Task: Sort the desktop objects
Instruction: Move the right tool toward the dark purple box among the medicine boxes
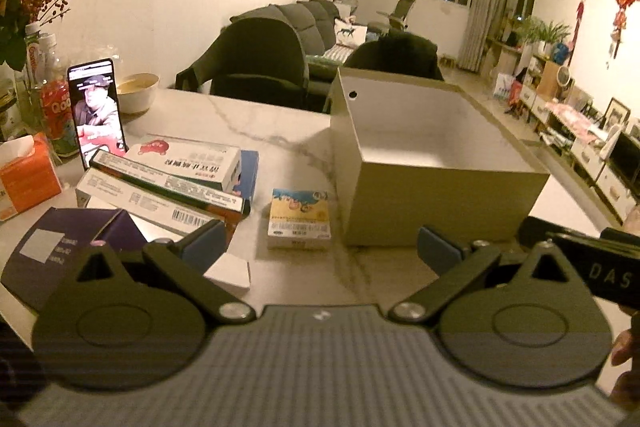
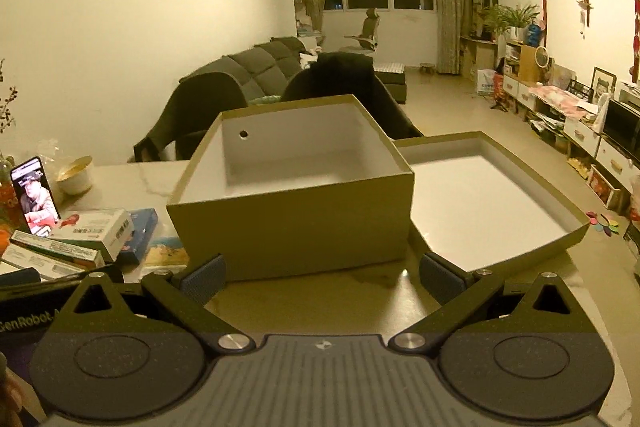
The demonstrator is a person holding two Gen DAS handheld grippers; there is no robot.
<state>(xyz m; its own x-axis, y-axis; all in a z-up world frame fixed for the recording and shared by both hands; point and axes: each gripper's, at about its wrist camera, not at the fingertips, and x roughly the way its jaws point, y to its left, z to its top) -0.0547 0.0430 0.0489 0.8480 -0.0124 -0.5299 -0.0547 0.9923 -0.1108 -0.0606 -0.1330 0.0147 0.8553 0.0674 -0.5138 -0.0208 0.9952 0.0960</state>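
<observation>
Both grippers are wide open and holding nothing. The left gripper point(image 1: 320, 247) hangs low over the marble tabletop point(image 1: 280, 131), its 2 blue pads spread far apart, with bare marble and the small yellow box point(image 1: 299, 219) showing in the gap ahead. That yellow box lies flat, just beside the near left corner of the big box point(image 1: 440, 195), apart from it by a sliver. The left pad point(image 1: 204, 245) sits in front of the pile of medicine boxes point(image 1: 168, 179), stacked loosely to the left, with a white box point(image 1: 229, 271) near it and a purple box point(image 1: 60, 251) at the near left edge. Behind the pile a phone point(image 1: 97, 115) stands upright with its screen lit, an orange tissue pack point(image 1: 28, 179) to its left and a bowl point(image 1: 138, 91) behind it. Over to the right gripper point(image 2: 320, 277): fingers equally far apart, empty, pointing at the front wall of the big box point(image 2: 292, 223), close to it; contact cannot be told. The box stands open and looks empty inside, with a round hole in its far left wall. Its lid point(image 2: 492, 203) lies upturned just to the right, touching or tucked against the box. The right gripper's body also shows at the right edge of the left view, a hand point(image 1: 624, 367) beneath it.
</observation>
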